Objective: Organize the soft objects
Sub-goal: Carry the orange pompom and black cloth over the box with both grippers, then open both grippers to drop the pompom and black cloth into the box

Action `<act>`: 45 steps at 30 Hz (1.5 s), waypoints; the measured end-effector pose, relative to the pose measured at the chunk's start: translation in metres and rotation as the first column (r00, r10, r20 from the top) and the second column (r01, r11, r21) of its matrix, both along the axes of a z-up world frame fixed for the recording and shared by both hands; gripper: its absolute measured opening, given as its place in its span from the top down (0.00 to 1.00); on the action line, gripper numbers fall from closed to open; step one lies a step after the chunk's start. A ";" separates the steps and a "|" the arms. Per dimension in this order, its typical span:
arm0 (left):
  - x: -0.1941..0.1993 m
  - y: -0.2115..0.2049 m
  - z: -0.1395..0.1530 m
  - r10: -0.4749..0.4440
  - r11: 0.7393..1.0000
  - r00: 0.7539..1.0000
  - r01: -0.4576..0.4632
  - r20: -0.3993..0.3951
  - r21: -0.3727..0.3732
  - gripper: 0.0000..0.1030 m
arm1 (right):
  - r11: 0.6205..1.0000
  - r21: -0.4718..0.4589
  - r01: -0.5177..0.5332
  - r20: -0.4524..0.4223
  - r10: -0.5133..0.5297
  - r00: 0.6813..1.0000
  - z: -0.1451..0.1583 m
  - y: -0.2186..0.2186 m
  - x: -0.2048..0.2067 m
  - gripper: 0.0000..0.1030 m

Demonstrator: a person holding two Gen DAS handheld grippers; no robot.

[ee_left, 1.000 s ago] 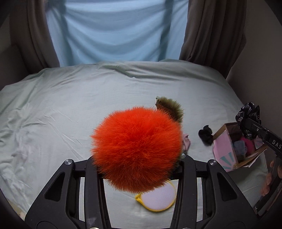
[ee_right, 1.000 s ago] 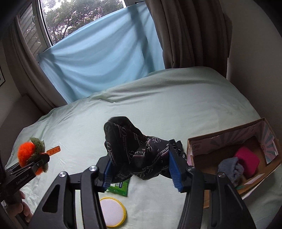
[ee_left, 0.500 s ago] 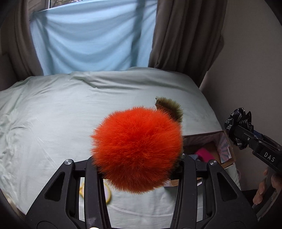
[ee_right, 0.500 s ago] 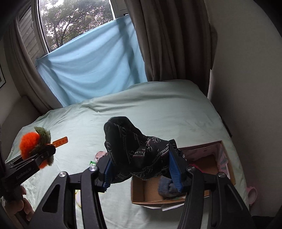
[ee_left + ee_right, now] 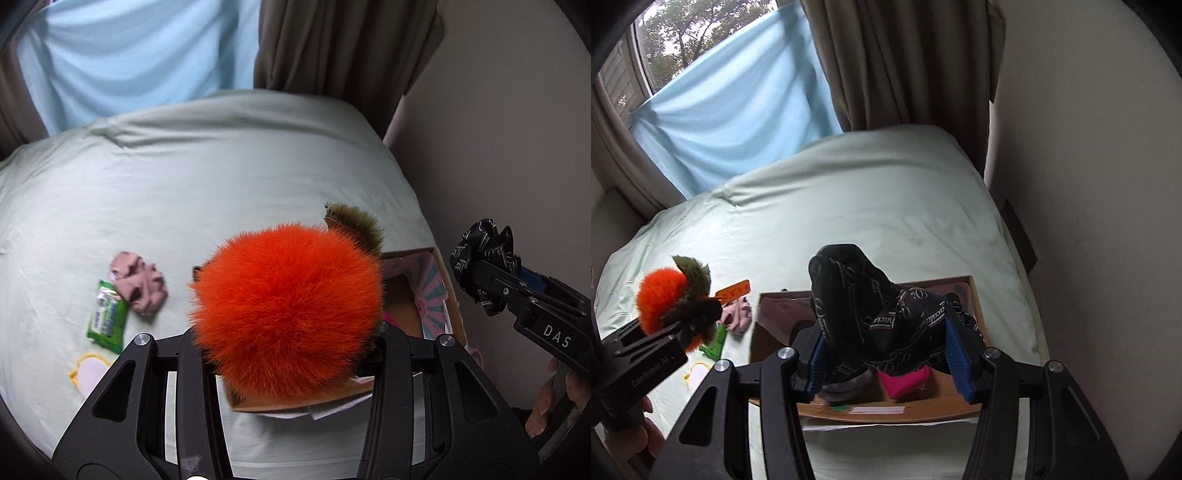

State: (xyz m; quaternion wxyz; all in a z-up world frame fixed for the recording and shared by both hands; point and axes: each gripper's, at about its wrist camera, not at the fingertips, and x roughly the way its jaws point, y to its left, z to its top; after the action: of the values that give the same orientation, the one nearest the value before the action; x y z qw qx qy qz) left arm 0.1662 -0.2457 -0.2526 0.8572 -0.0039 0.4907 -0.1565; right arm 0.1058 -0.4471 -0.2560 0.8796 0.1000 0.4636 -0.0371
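My left gripper (image 5: 288,332) is shut on a fluffy orange pom-pom with an olive tuft (image 5: 288,310), held in the air over the near left part of a cardboard box (image 5: 439,280). The pom-pom also shows at the left of the right wrist view (image 5: 661,295). My right gripper (image 5: 886,354) is shut on a black printed scrunchie (image 5: 871,306) and hangs above the open box (image 5: 775,317), which holds a pink soft item (image 5: 905,380) and a grey one. In the left wrist view the scrunchie (image 5: 484,251) is right of the box.
The box sits near the right edge of a pale green bed (image 5: 221,166), next to a wall (image 5: 1089,184). On the sheet left of the box lie a pink cloth (image 5: 138,284), a green packet (image 5: 107,314) and a yellow-rimmed round pad (image 5: 86,373).
Both grippers have swung right toward the box with their loads. The box now lies under both grippers, and the pink cloth and green packet have come into the left wrist view.
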 end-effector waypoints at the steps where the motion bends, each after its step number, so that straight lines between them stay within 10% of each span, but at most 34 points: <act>1: 0.002 -0.008 -0.009 -0.005 1.000 1.000 0.005 -0.017 0.008 0.64 | 1.000 0.005 0.002 -0.021 -0.002 1.000 -0.007 -0.005 0.005 0.51; 20: 0.061 -0.090 -0.145 -0.060 0.981 0.904 0.133 -0.423 0.144 0.64 | 0.992 0.119 0.038 -0.408 0.014 0.913 -0.136 -0.038 0.084 0.51; 23: 0.063 -0.093 -0.145 -0.091 0.971 0.908 0.172 -0.409 0.164 0.54 | 0.989 0.136 0.056 -0.429 0.008 0.903 -0.144 -0.041 0.089 0.46; 26: 0.059 -0.092 -0.131 -0.109 0.954 0.936 0.193 -0.333 0.229 0.00 | 0.984 0.158 0.080 -0.416 -0.007 0.910 -0.144 -0.043 0.091 0.12; 27: 0.056 -0.090 -0.127 -0.115 0.954 0.941 0.194 -0.320 0.229 0.00 | 0.986 0.148 0.082 -0.398 -0.016 0.917 -0.142 -0.043 0.089 0.00; 45: 0.036 -0.060 -0.090 -0.085 0.979 0.951 0.136 -0.298 0.155 0.00 | 0.989 0.140 0.037 -0.330 0.011 0.944 -0.107 -0.032 0.072 0.00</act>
State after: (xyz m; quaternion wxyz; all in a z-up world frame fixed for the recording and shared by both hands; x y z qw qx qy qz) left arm 0.2024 -0.3060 -0.3422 0.7629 0.0752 0.6222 -0.1587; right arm 0.1774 -0.4790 -0.3625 0.7799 0.1588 0.6049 -0.0254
